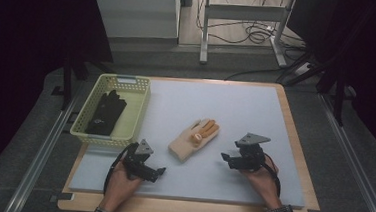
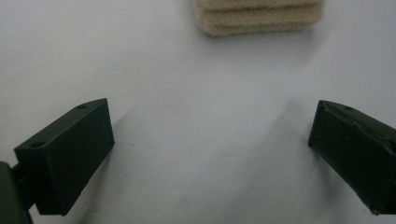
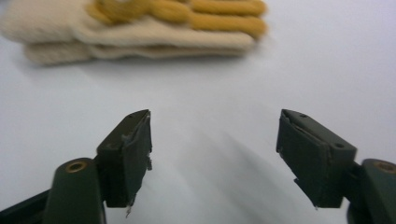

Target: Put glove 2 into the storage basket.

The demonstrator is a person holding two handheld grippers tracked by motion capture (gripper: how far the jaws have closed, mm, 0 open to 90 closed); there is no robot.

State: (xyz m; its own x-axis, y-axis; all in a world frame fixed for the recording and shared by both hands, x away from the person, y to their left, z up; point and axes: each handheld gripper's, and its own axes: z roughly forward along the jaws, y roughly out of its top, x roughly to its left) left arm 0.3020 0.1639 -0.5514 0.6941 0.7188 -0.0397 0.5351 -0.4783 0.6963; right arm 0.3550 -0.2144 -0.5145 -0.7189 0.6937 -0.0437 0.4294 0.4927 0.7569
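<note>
Lying mid-frame, the tan glove (image 1: pixel 194 138) is sitting between the left gripper (image 1: pixel 160 172) and right gripper (image 1: pixel 225 157); both are gaping empty, seemingly readying a pickup.

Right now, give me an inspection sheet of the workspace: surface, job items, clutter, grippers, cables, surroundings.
Surface: pale blue mat on a wooden board, flat.
Job's things: beige glove pair with orange fingers, stacked mid-mat; black gloves inside the yellow basket at the mat's far left.
Clutter: nothing seen.
Grippers: left gripper open, jaws apart from the beige pair's cuff; right gripper open, nothing between its jaws, pointing at the pair.
Cables: one trails from each gripper; more lie on the floor beyond the table.
Surroundings: metal frame legs, dark curtains at the sides.
</note>
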